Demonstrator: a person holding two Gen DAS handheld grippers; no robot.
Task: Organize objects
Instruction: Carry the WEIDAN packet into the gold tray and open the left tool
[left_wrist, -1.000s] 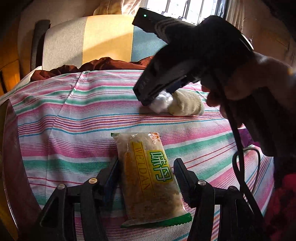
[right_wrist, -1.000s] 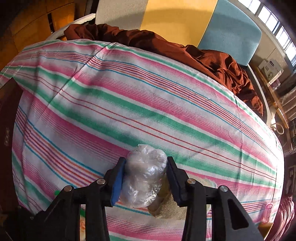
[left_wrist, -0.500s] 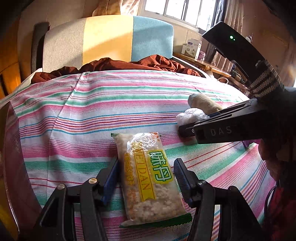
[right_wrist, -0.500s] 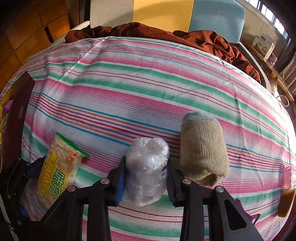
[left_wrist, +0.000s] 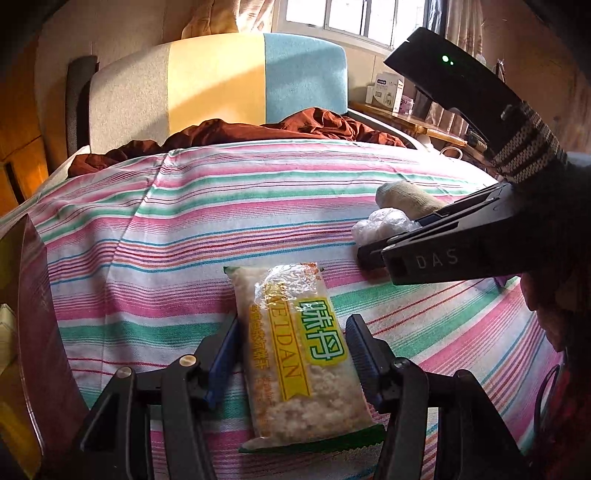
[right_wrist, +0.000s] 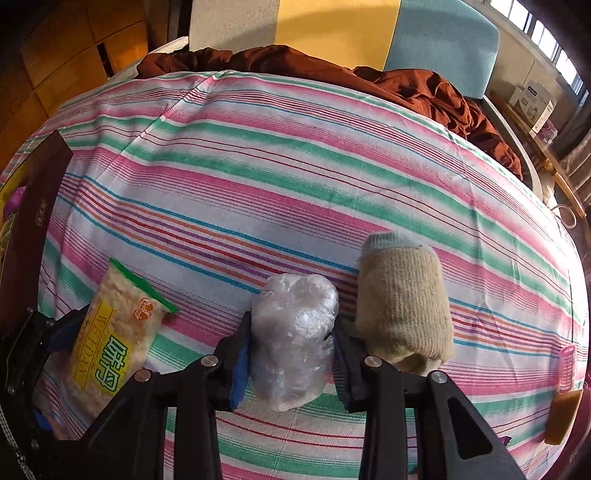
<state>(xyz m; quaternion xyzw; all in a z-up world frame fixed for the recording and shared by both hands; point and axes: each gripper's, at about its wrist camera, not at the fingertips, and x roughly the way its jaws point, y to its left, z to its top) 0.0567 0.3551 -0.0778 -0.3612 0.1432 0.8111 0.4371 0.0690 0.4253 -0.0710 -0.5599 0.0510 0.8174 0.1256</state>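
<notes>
A yellow-and-green snack packet (left_wrist: 299, 350) lies flat on the striped cloth between the fingers of my left gripper (left_wrist: 291, 343), which stands open around it with a gap on the right side. It also shows in the right wrist view (right_wrist: 110, 339). My right gripper (right_wrist: 291, 339) is shut on a clear crumpled plastic bundle (right_wrist: 293, 336), resting low on the cloth; the bundle also shows in the left wrist view (left_wrist: 384, 221). A rolled beige sock (right_wrist: 404, 302) lies just right of the bundle, close to the right finger.
A dark brown box (right_wrist: 26, 221) stands at the left edge. A pink roller (right_wrist: 565, 367) and an amber block (right_wrist: 561, 417) lie at the right edge. A brown cloth (right_wrist: 406, 85) and a striped chair (left_wrist: 221, 81) are behind the table.
My right gripper, with the plastic bundle, swung from above the table down to the right of the snack packet, beside the sock. The left gripper has held still around the packet.
</notes>
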